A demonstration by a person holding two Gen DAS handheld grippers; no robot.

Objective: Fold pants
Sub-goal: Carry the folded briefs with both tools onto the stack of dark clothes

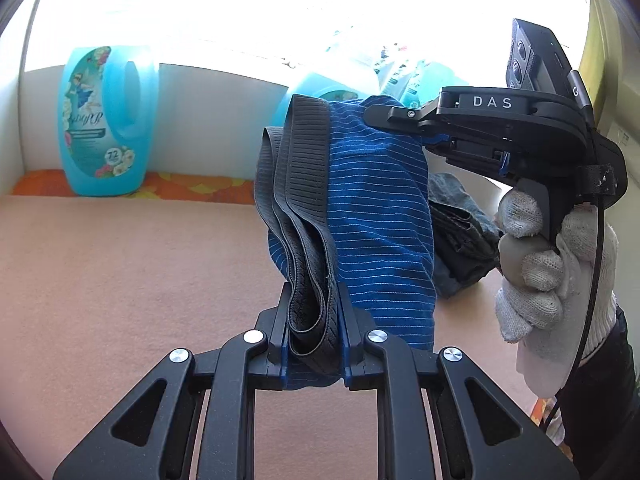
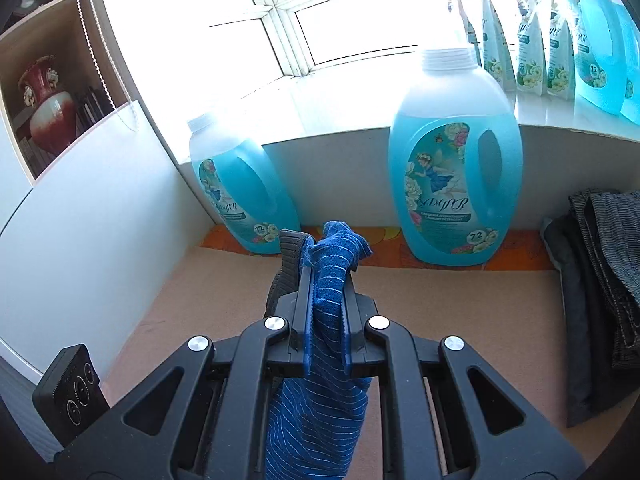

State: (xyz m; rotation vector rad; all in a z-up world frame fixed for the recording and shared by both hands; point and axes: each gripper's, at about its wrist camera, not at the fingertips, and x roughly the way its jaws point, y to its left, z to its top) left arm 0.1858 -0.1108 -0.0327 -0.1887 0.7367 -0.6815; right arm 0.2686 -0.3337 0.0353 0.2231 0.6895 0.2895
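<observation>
The pants (image 1: 380, 216) are blue with thin white stripes and a grey ribbed waistband (image 1: 300, 184). They hang in the air above the beige table surface (image 1: 120, 280). My left gripper (image 1: 314, 300) is shut on the waistband. My right gripper (image 2: 326, 280) is shut on the blue fabric (image 2: 320, 380), which bunches up past its fingertips. In the left wrist view the right gripper (image 1: 396, 114) reaches in from the right at the top of the pants, held by a white-gloved hand (image 1: 536, 264).
Blue detergent bottles (image 2: 456, 176) (image 2: 240, 200) stand at the back on an orange patterned strip (image 2: 520, 258), with more bottles and pouches on the windowsill (image 2: 560, 40). A pile of dark clothes (image 2: 600, 288) lies at the right. A white wall (image 2: 80, 220) closes the left side.
</observation>
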